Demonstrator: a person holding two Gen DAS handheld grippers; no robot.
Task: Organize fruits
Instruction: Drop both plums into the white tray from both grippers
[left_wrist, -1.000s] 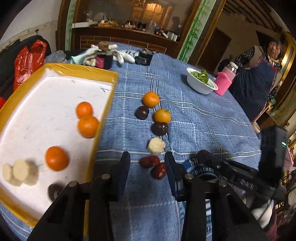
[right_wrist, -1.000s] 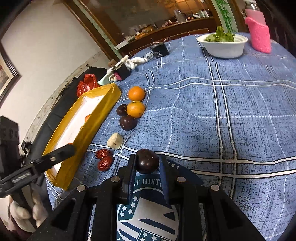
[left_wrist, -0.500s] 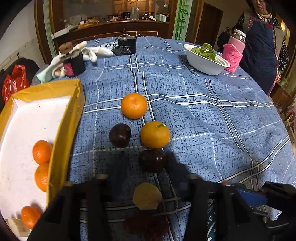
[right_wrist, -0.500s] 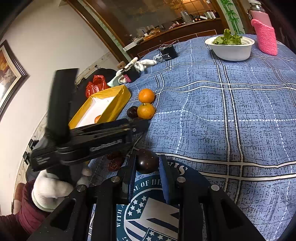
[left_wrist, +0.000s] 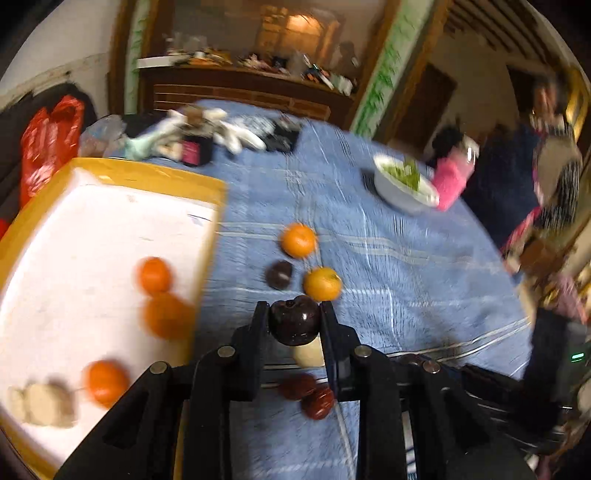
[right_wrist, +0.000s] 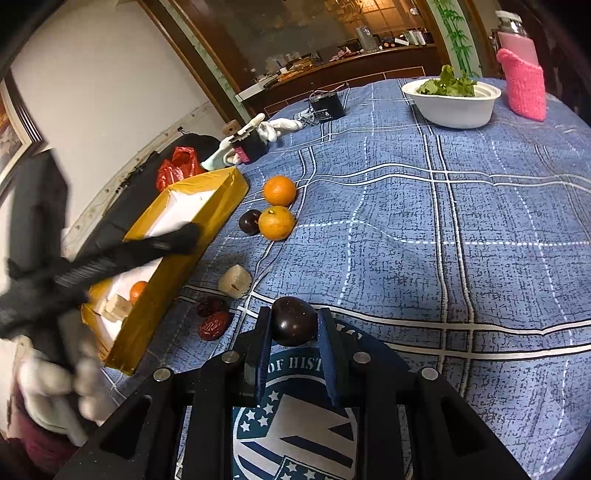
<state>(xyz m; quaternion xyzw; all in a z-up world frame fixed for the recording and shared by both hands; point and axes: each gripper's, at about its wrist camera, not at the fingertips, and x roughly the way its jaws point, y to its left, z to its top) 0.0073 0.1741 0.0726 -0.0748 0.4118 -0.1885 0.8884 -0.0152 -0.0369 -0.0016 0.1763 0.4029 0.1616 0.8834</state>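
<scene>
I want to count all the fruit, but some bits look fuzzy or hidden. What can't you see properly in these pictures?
- Left view: the yellow tray and its oranges are motion-blurred; the pale pieces cannot be identified.
- Left view: the left tongs and their dark plum partly cover a pale chunk and red dates.
- Right view: the tray wall and the blurred left tool hide most of the tray's contents.
- Right view: the right tongs hide the lower part of their plum.

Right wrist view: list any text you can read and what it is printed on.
"OF HIST": white capitals, cut off by the right gripper, on the round navy emblem under it.
Black box at the far end: white label marks, too small to read.
Left wrist view: too blurred, nothing legible.
</scene>
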